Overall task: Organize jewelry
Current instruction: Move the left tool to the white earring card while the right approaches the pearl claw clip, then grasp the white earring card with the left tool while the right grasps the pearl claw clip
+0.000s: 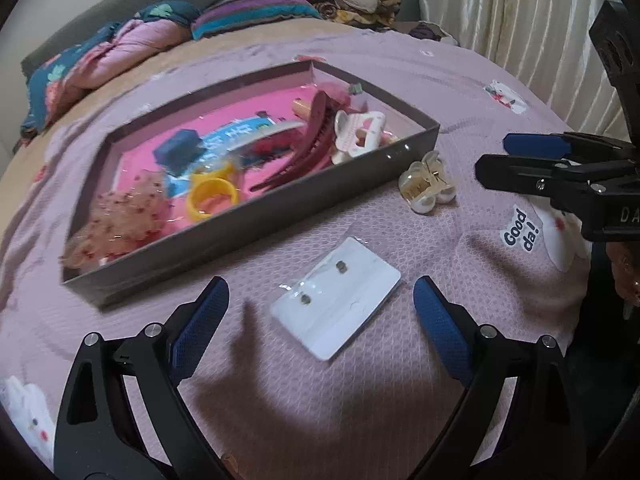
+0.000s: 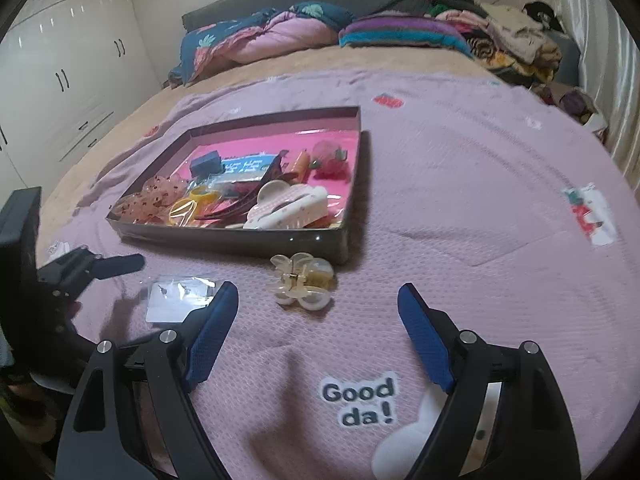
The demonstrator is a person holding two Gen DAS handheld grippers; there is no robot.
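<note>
A white earring card (image 1: 338,298) in a clear sleeve lies flat on the pink bedspread, between the spread fingers of my left gripper (image 1: 320,290), which is open just above it. The same earring card (image 2: 178,298) shows at the left of the right wrist view. A cream claw clip (image 2: 302,282) lies in front of the grey box (image 2: 240,238); my right gripper (image 2: 318,294) stands open just short of it, empty. That claw clip (image 1: 426,186) sits right of the grey box (image 1: 240,232), which holds hair clips, a yellow ring and scrunchies.
Folded blankets (image 2: 280,36) and a heap of clothes (image 2: 512,40) lie at the head of the bed. A curtain (image 1: 520,8) hangs to the right, white wardrobes (image 2: 68,60) to the left. A "Good da!" patch (image 2: 360,400) marks the spread.
</note>
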